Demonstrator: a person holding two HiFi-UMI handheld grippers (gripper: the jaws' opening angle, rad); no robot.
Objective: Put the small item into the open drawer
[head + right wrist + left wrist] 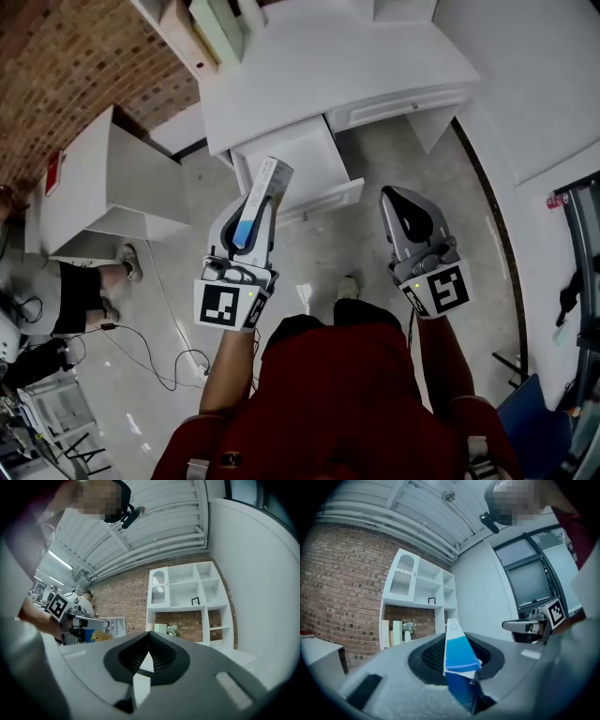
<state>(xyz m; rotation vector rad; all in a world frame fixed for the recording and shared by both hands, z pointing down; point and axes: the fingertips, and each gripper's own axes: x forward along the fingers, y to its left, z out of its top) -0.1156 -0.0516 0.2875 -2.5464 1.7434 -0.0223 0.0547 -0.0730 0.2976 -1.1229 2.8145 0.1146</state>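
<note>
Near the open drawer [292, 152], left gripper [251, 204] clamped on part-hidden box [272, 176]; right gripper [398, 197] together.

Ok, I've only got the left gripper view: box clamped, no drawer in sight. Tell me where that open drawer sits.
Observer: In the head view the open white drawer juts out of the white desk. The far end of the slim blue-and-white cardboard box overlaps the drawer's left front corner.
Operator: Now report the right tool's jaws.
Observer: The right tool has its tips together, with nothing between them.
</note>
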